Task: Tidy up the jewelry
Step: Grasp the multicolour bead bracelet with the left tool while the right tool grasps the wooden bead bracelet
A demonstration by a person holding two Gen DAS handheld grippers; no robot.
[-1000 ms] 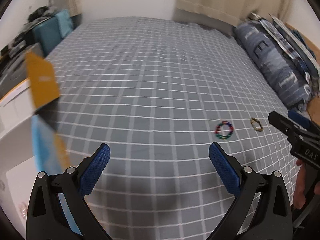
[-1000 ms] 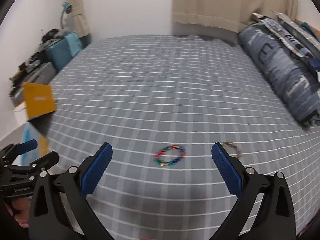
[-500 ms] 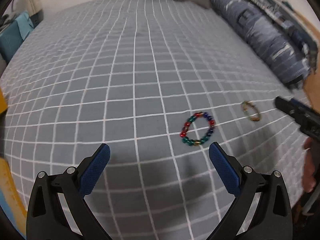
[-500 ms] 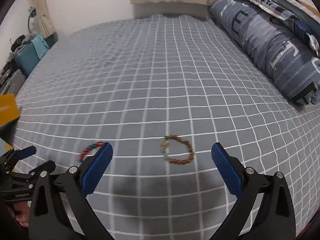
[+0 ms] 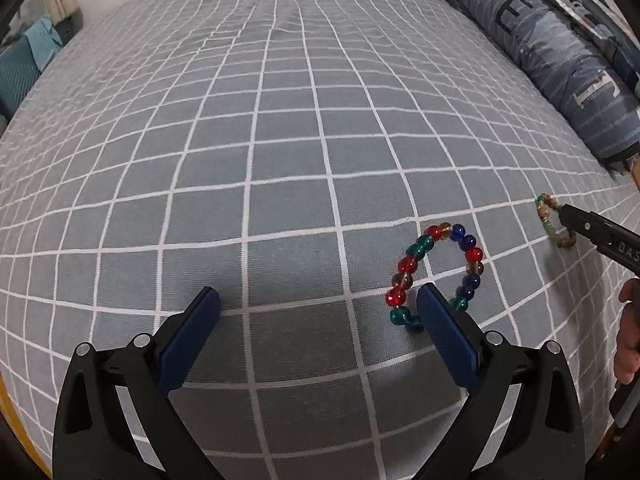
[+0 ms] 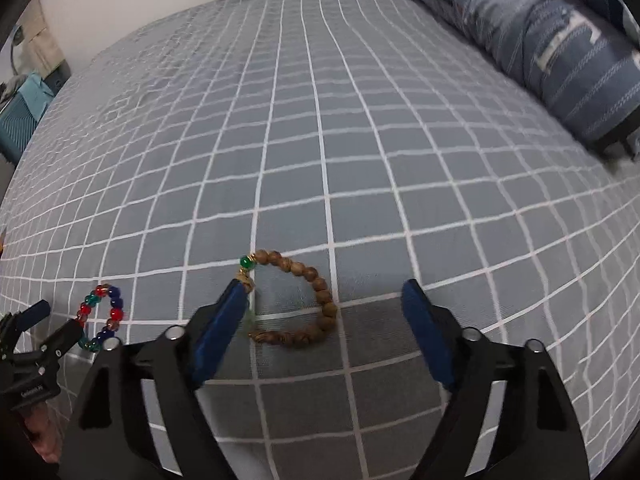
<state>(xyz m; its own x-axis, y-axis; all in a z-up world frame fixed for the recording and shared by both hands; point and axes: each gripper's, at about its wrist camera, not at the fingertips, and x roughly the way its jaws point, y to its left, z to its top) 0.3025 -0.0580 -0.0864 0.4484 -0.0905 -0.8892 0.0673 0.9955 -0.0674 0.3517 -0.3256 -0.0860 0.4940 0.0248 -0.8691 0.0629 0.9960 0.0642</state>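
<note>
A bracelet of red, green and blue glass beads (image 5: pixel 438 276) lies on the grey checked bedspread (image 5: pixel 280 160). My left gripper (image 5: pixel 318 304) is open low over the bed, its right fingertip (image 5: pixel 430 300) inside the ring at its near edge. A brown wooden bead bracelet (image 6: pixel 298 300) with a green bead lies to the right. My right gripper (image 6: pixel 324 294) is open around it, its left fingertip (image 6: pixel 236 292) touching the bracelet's left side. The bead bracelet also shows in the right wrist view (image 6: pixel 102 316), the wooden one in the left wrist view (image 5: pixel 554 220).
Blue patterned pillows (image 5: pixel 560 52) lie along the right side of the bed. A teal case (image 6: pixel 18 120) stands beside the bed at the far left. A curtain hem and a white wall are at the far end.
Both grippers have dropped closer to the bed and moved forward. The left now reaches the coloured bracelet and the right straddles the wooden one. Both stay open.
</note>
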